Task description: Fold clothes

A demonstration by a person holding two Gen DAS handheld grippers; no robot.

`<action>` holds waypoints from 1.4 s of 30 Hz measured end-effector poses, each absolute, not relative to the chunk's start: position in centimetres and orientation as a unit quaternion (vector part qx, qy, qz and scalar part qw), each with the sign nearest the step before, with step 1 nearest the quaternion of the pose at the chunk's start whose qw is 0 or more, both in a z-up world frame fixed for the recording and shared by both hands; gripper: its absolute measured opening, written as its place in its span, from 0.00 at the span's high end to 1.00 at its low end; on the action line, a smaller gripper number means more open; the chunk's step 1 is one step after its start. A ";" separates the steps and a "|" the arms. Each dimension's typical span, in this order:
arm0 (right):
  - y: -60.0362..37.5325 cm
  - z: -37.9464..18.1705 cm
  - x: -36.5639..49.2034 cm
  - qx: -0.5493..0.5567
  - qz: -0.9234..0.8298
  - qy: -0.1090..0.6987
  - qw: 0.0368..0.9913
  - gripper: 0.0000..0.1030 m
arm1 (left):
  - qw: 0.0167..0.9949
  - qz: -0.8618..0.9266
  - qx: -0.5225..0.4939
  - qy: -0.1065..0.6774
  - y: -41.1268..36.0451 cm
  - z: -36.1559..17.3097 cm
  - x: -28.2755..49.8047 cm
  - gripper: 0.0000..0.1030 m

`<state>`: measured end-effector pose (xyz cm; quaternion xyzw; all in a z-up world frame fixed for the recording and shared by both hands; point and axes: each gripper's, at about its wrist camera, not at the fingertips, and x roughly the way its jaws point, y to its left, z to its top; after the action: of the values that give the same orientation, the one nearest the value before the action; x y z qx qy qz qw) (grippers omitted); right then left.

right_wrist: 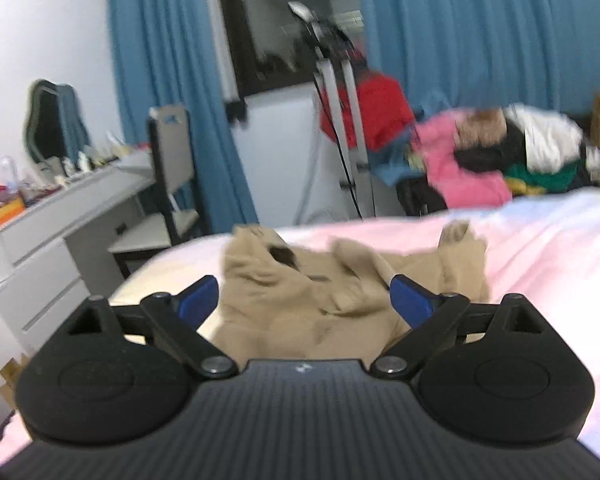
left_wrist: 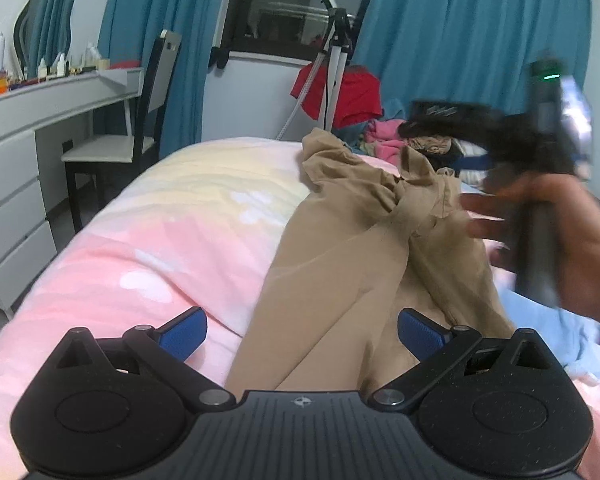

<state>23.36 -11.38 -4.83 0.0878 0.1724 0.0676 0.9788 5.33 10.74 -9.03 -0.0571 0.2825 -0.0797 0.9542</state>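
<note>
A pair of tan trousers (left_wrist: 364, 248) lies rumpled along the pink bed cover (left_wrist: 148, 264), waist end toward the far side. My left gripper (left_wrist: 302, 334) is open just above the near end of the trousers, empty. The hand-held right gripper's body (left_wrist: 540, 184) shows blurred at the right of the left wrist view, above the trousers. In the right wrist view my right gripper (right_wrist: 304, 300) is open and empty over the crumpled trousers (right_wrist: 320, 300), which lie on the bed cover (right_wrist: 540, 248).
A pile of mixed clothes (right_wrist: 500, 160) lies at the bed's far side. A tripod (left_wrist: 334, 64) stands before the window with a red garment (left_wrist: 352, 96) by it. A white dresser (left_wrist: 24, 168) and chair (left_wrist: 112, 148) stand at the left. Blue curtains hang behind.
</note>
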 end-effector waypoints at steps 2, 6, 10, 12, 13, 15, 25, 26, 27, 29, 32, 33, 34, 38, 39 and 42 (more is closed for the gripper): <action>-11.4 -3.4 19.8 0.081 0.074 0.145 0.983 0.09 | 0.955 -0.080 -0.053 0.279 10.7 -8.6 4.9 0.01; -11.7 -1.7 12.1 0.063 0.075 0.115 0.989 0.09 | 0.958 -0.077 -0.039 0.274 10.4 -7.5 3.3 0.01; -12.3 -1.5 4.9 0.054 0.064 0.108 0.991 0.09 | 0.959 -0.078 -0.036 0.268 10.1 -6.4 1.3 0.01; -12.6 -1.8 2.1 0.051 0.060 0.106 0.991 0.09 | 0.961 -0.076 -0.028 0.265 9.8 -5.8 0.3 0.01; -12.8 -2.0 0.8 0.047 0.057 0.102 0.992 0.08 | 0.961 -0.074 -0.024 0.264 9.6 -5.6 0.0 0.01; -13.1 -2.2 -1.5 0.051 0.052 0.085 0.994 0.08 | 0.961 -0.072 -0.026 0.266 9.4 -5.2 -0.6 0.01; -14.5 -3.3 -4.5 0.064 0.028 0.071 0.995 0.00 | 0.973 -0.047 0.012 0.224 7.4 -4.0 -3.6 0.00; -14.6 -3.4 -4.4 0.066 0.027 0.072 0.995 0.00 | 0.975 -0.049 0.013 0.215 7.3 -3.8 -4.1 0.00; -14.8 -3.6 -4.3 0.069 0.026 0.073 0.995 0.00 | 0.977 -0.050 0.014 0.206 7.2 -3.6 -4.7 0.00; -15.0 -3.9 -4.2 0.074 0.024 0.074 0.994 0.00 | 0.979 -0.052 0.015 0.198 6.9 -3.5 -5.4 0.00; -15.4 -4.3 -3.9 0.082 0.020 0.077 0.993 0.00 | 0.979 -0.053 0.018 0.195 6.7 -3.7 -6.1 0.00; -15.5 -4.5 -3.8 0.085 0.019 0.078 0.993 0.00 | 0.978 -0.052 0.022 0.199 6.6 -3.9 -6.0 0.00; -15.6 -4.6 -3.7 0.087 0.017 0.079 0.993 0.00 | 0.977 -0.051 0.025 0.204 6.5 -4.0 -5.9 0.00; -15.4 -5.1 -3.5 0.086 0.023 0.088 0.992 0.00 | 0.967 -0.019 0.026 0.255 6.9 -5.3 -4.2 0.00; -15.2 -5.2 -3.4 0.081 0.023 0.090 0.992 0.00 | 0.962 -0.011 0.019 0.272 7.2 -5.6 -3.7 0.00; -14.9 -5.6 -3.2 0.078 0.020 0.099 0.992 0.00 | 0.945 0.009 -0.013 0.326 8.6 -6.6 -2.0 0.00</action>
<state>-3.24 -14.92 -5.59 0.0778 0.0986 0.0197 0.9919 -1.96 8.56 -6.60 -0.0125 0.3263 0.0087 0.9451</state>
